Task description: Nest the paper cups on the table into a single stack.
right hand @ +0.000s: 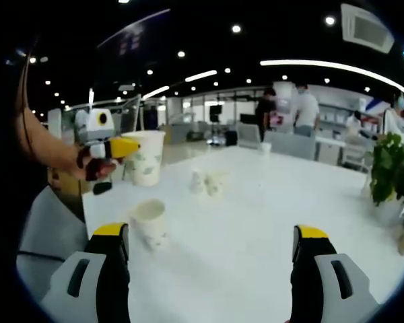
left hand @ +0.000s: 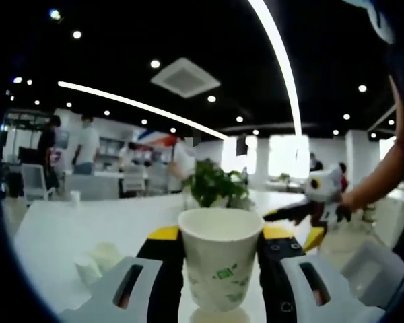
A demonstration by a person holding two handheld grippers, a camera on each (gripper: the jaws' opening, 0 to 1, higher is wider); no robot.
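Above counter, left gripper jaws clench paper cup; right gripper jaws released. Risk: thin wall crushing, missing upright cup at 10 o'clock.

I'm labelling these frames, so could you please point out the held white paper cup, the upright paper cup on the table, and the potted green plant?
Held white paper cup (left hand: 221, 266): left gripper view, front wall.
Upright paper cup (right hand: 151, 223): right gripper view, side wall.
Potted green plant (right hand: 392, 169): right gripper view, leaves.
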